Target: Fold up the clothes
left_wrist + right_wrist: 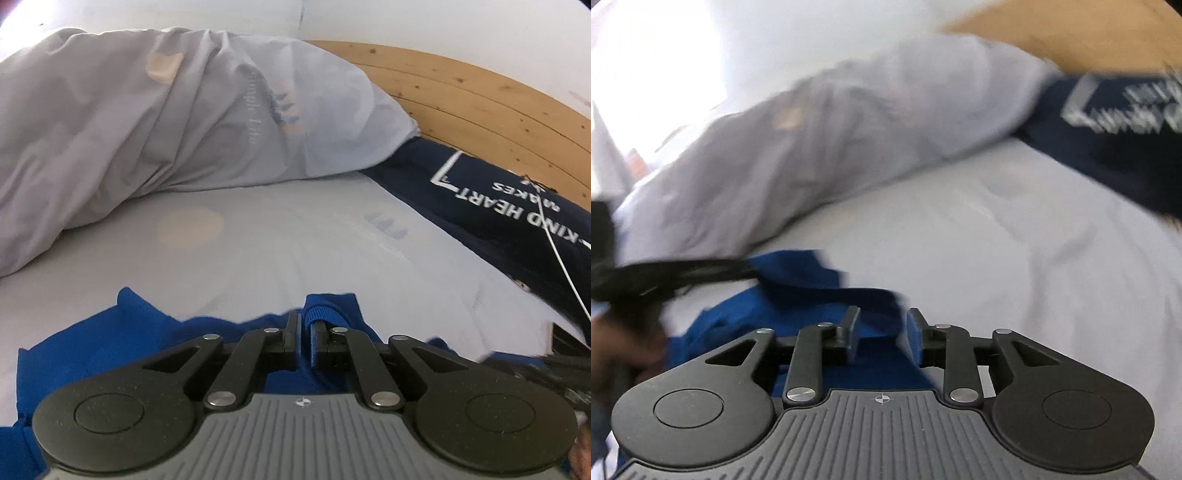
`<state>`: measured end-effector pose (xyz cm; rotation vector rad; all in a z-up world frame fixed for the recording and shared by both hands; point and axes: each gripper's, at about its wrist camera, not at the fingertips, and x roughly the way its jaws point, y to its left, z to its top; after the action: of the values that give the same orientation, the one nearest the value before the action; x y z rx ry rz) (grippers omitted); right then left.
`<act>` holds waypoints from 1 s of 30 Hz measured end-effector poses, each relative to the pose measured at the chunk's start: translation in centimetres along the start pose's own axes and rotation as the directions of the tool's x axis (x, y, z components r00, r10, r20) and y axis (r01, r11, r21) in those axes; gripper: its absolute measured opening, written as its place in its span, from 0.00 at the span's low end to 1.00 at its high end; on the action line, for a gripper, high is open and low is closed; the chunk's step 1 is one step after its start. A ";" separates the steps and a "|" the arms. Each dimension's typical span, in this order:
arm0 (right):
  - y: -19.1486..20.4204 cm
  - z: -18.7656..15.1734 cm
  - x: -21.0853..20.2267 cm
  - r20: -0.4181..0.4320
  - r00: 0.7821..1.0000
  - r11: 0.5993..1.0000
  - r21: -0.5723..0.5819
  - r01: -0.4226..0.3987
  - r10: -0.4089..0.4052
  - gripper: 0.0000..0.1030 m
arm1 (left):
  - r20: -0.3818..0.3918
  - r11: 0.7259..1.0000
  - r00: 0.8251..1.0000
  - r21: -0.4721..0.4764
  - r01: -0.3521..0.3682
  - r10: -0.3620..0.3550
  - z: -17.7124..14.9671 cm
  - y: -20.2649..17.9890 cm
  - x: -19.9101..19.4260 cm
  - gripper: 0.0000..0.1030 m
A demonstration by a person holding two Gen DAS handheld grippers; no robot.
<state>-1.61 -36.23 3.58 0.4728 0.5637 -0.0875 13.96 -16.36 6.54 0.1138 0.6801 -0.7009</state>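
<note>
From the left wrist, the left gripper has its jaws drawn nearly together and pinching a ribbed edge of the blue garment, which spreads rumpled below and to the left of the tool on the pale bedsheet. Beyond it lies a bunched grey duvet with faint printed lettering, and to the right a navy garment with white lettering rests against the wooden headboard; a thin white cord crosses over that garment. At the right edge a dark blur is likely the other tool. From the right wrist, much smeared by motion, the right gripper stands with its jaws parted — blue cloth lies between and under them, but the pads do not look pressed on it, so I read it as let go. The blue garment trails off to the left toward a dark streak that is probably the left tool, with part of a hand at the left edge. The same duvet, sheet and navy garment show behind. As for progress, the blue piece is still crumpled, with no clean fold visible; it looks early, with spreading flat and every fold left to do — and whether the navy piece is already folded cannot be told.
</note>
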 end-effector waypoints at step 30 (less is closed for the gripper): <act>5.2 -1.4 5.2 -0.038 0.992 0.962 -0.254 0.104 -0.117 0.48 | -0.053 0.998 0.997 -0.032 0.047 -0.049 -5.0 2.5 -2.4 0.08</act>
<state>3.22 -30.73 1.90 0.1963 0.6431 -0.1088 11.51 -11.57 3.81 0.0882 0.7471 -0.7349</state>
